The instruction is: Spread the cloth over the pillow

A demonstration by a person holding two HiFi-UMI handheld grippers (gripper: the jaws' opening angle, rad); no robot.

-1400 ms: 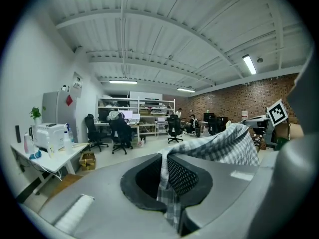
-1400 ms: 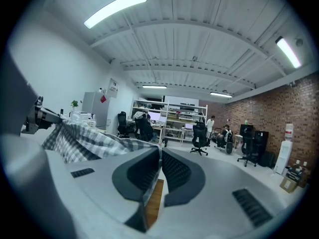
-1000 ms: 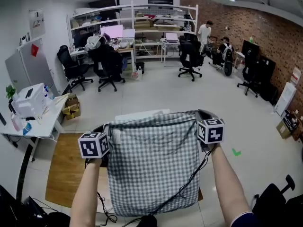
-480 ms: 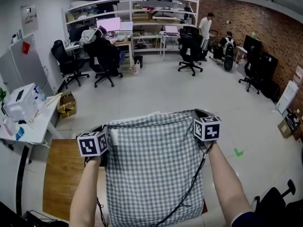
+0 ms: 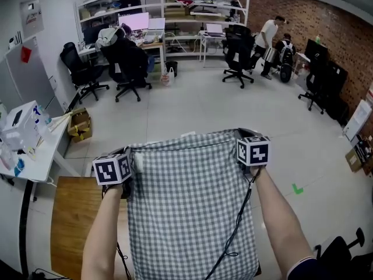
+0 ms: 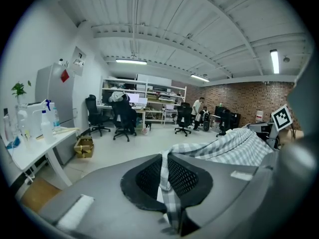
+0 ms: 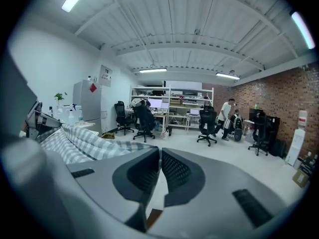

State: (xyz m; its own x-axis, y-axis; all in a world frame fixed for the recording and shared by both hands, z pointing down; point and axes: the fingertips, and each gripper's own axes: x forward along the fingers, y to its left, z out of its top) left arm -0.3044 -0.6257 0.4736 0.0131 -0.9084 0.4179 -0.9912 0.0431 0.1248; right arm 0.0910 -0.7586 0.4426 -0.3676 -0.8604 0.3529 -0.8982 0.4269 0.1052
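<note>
A grey-and-white checked cloth [image 5: 186, 209] hangs stretched between my two grippers and fills the lower middle of the head view. My left gripper [image 5: 134, 156] is shut on its upper left corner; in the left gripper view a strip of the cloth [image 6: 169, 193] runs pinched between the mesh pads. My right gripper [image 5: 238, 137] is shut on the upper right corner, and the cloth [image 7: 79, 138] trails off to the left of its nearly closed pads. The cloth hides the pillow; only a thin white edge [image 5: 187, 134] shows above its top hem.
A wooden table [image 5: 67, 214] lies under the cloth at lower left. A white desk [image 5: 29, 162] with a printer stands at the left, a cardboard box [image 5: 78, 126] beside it. A black cable [image 5: 236, 232] crosses the cloth. Office chairs [image 5: 125, 66] and people [image 5: 269, 34] are far back.
Both grippers have carried the cloth's top edge away from me and a little lower. The cloth now covers more of the wooden table. The grip on both corners is unchanged.
</note>
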